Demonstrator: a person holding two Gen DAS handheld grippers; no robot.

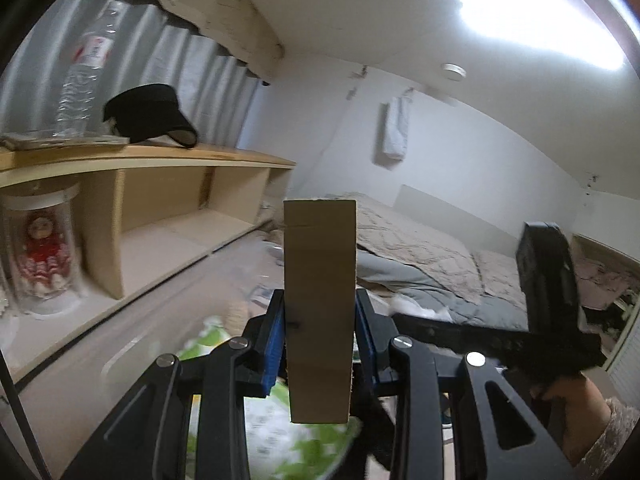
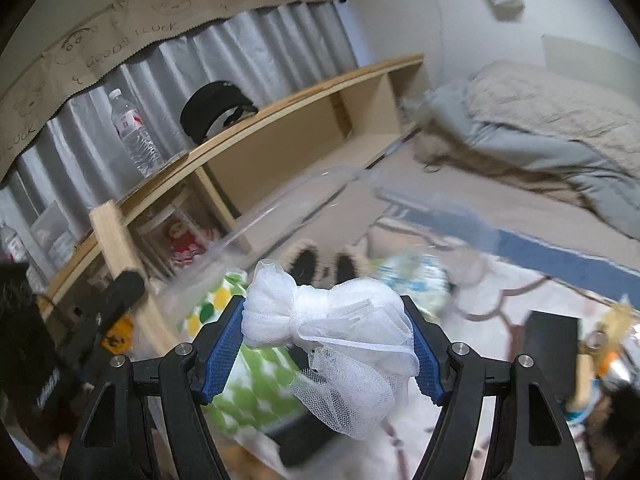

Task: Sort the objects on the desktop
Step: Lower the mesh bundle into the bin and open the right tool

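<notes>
In the left wrist view my left gripper (image 1: 320,316) is shut on a tan wooden block (image 1: 320,264), which stands upright between the blue pads (image 1: 274,344). In the right wrist view my right gripper (image 2: 330,332) is shut on a white mesh bundle (image 2: 340,344) that bulges between its blue pads (image 2: 224,344) and hangs down below them. The right gripper's black body (image 1: 548,280) shows at the right of the left wrist view, held by a hand (image 1: 580,404). At the left edge of the right wrist view, the wooden block (image 2: 110,236) rises above the left gripper.
A long wooden shelf (image 1: 168,156) carries a water bottle (image 2: 134,136) and a black cap (image 1: 148,114); a doll in a clear case (image 1: 40,252) stands beneath. A bed with grey and beige quilts (image 1: 420,264) lies to the right. A green-patterned item (image 2: 256,396) and slippers (image 2: 320,264) lie below.
</notes>
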